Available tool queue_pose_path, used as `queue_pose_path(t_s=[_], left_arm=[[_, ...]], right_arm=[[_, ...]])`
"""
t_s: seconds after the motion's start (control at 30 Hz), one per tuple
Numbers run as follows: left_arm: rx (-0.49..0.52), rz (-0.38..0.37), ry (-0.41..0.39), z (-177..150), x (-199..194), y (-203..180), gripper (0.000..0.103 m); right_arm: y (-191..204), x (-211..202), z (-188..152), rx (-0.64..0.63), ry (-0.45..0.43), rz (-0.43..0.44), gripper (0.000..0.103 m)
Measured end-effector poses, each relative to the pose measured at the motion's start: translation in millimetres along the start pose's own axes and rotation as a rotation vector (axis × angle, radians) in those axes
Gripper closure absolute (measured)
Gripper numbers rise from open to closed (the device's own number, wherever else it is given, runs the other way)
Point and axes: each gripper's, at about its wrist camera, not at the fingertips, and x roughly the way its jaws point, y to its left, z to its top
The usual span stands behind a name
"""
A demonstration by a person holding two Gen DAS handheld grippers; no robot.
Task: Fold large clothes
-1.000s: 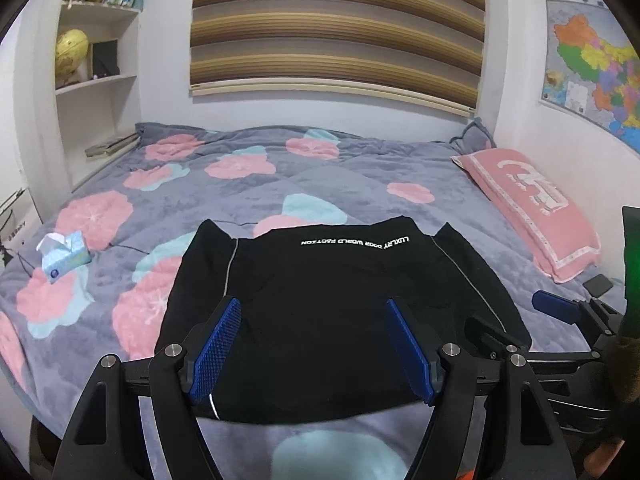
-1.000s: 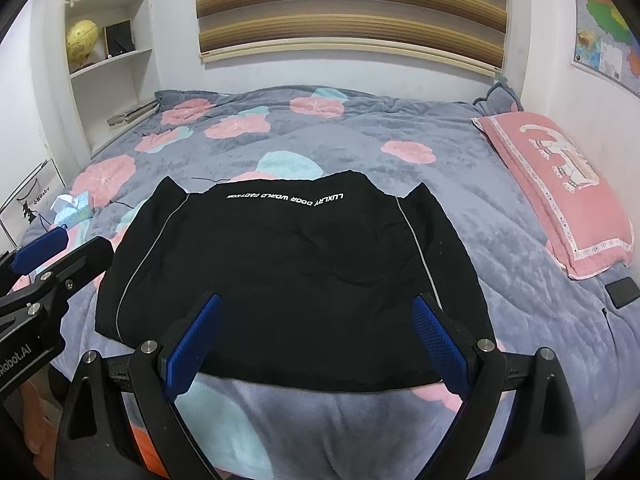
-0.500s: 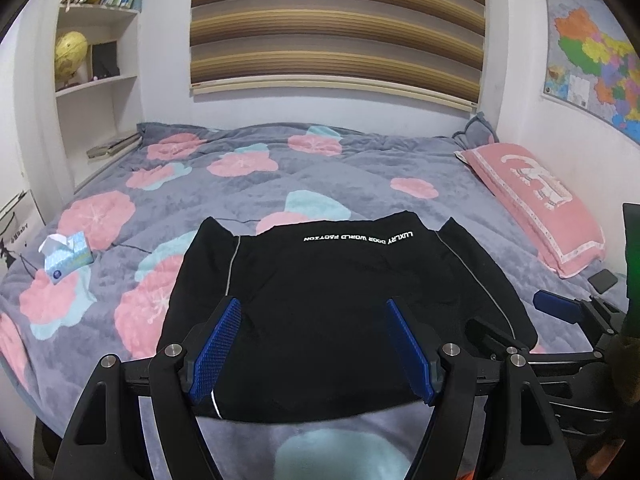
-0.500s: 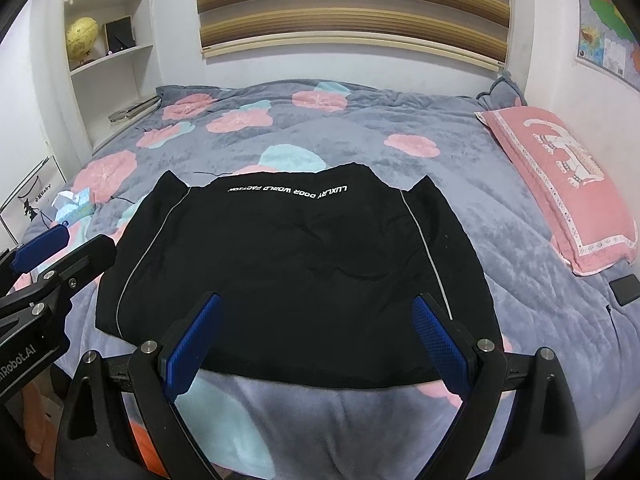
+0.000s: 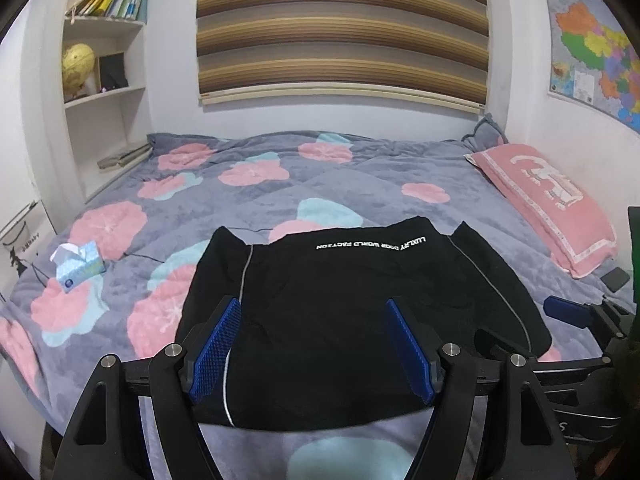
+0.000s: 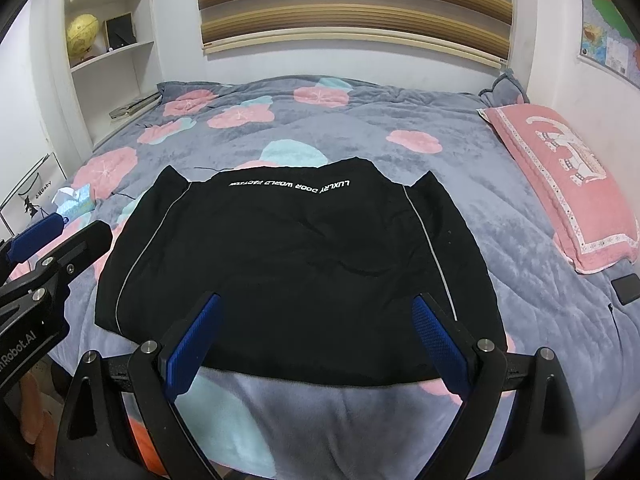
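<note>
A black garment (image 5: 352,304) with white lettering and thin grey side stripes lies folded flat on the near part of the bed; it also shows in the right wrist view (image 6: 296,248). My left gripper (image 5: 312,346) is open and empty, held above the garment's near left part. My right gripper (image 6: 316,340) is open and empty, above the garment's near edge. The right gripper's blue tip (image 5: 568,312) shows at the right of the left wrist view, and the left gripper (image 6: 48,240) shows at the left of the right wrist view.
The bed has a grey quilt (image 6: 360,120) with pink and teal flowers. A pink pillow (image 6: 560,176) lies at the right, a dark phone (image 6: 628,286) beside it. A tissue pack (image 5: 78,266) lies at the left. White shelves (image 5: 104,92) stand left.
Both views have risen and pulled back slightly, so the garment sits a little lower in frame. Both grippers stay open; the garment has not moved.
</note>
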Motion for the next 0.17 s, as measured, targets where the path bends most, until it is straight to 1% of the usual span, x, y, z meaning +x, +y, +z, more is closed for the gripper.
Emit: queue_pose_path(t_s=[0.07, 0.17], left_arm=[[0.007, 0.0, 0.001, -0.5, 0.7, -0.4, 0.027], [0.0, -0.023, 0.013, -0.5, 2.7, 0.9, 0.027]], right_arm=[[-1.3, 0.6, -0.7, 0.002, 0.002, 0.0, 0.007], [-2.5, 1.3, -0.7, 0.002, 0.004, 0.0, 0.007]])
